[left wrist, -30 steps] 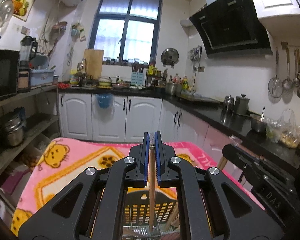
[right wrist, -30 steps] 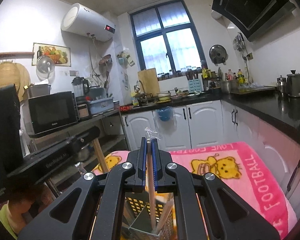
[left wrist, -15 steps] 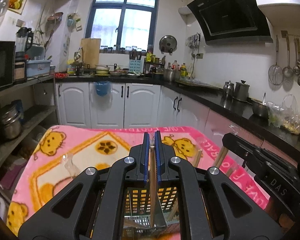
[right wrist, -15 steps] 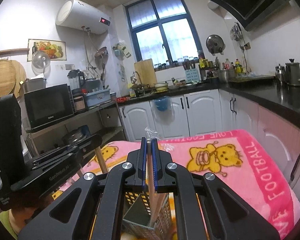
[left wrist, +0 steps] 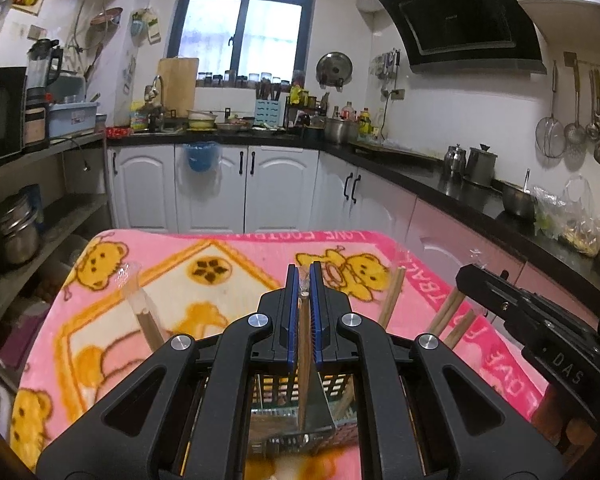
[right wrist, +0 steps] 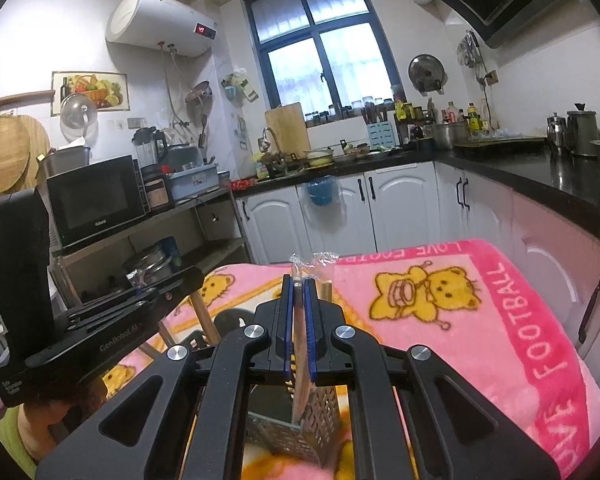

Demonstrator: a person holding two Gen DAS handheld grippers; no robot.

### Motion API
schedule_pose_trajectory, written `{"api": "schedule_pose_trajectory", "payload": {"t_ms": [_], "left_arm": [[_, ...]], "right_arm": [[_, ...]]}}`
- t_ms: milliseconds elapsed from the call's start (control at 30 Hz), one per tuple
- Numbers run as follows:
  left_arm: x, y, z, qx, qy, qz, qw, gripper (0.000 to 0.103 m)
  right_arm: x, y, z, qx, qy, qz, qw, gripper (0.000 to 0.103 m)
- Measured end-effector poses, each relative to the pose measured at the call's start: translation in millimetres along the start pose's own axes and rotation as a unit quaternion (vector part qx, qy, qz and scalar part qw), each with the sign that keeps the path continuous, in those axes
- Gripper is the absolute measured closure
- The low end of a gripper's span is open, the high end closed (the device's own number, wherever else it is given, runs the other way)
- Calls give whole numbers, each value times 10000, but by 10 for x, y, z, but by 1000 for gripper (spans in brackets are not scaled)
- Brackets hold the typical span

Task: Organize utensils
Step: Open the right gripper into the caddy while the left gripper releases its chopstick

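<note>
My left gripper (left wrist: 304, 280) is shut on a wooden chopstick (left wrist: 303, 360) in clear wrap, held upright with its lower end inside a perforated metal utensil holder (left wrist: 296, 424) on the pink blanket. Other wooden utensils (left wrist: 392, 296) stand in the holder. My right gripper (right wrist: 299, 286) is shut on a wrapped wooden chopstick (right wrist: 300, 364) whose lower end reaches into the same holder (right wrist: 300, 428). The left gripper's body (right wrist: 88, 344) shows at the left of the right wrist view; the right gripper's body (left wrist: 540, 340) shows at the right of the left wrist view.
A pink bear-print blanket (left wrist: 204, 276) covers the table. White cabinets (left wrist: 260, 188) and a black counter (left wrist: 440, 184) with pots lie beyond. A shelf with a microwave (right wrist: 96, 196) stands to the left.
Both grippers have moved down toward the holder with their chopsticks. The blanket and holder now fill more of both views.
</note>
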State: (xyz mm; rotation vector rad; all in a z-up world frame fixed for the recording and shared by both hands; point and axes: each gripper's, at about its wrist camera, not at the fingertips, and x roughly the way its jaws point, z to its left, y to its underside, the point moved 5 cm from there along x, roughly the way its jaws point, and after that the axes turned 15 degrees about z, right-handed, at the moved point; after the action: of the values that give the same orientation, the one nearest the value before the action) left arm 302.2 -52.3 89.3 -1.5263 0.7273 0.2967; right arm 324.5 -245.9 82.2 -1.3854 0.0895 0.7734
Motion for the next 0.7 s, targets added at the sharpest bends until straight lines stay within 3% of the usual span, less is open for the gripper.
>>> {"api": "schedule_pose_trajectory", "payload": {"t_ms": [433,700], "left_arm": [[-28,70,43,-80,51,217,9997,99],[-103,117,30,-12,30,292,9996,87]], "right_arm": [[-74,118,-77,51,48,218,9997,76],[-160,213,-106,44,87,316,9995,68]]}}
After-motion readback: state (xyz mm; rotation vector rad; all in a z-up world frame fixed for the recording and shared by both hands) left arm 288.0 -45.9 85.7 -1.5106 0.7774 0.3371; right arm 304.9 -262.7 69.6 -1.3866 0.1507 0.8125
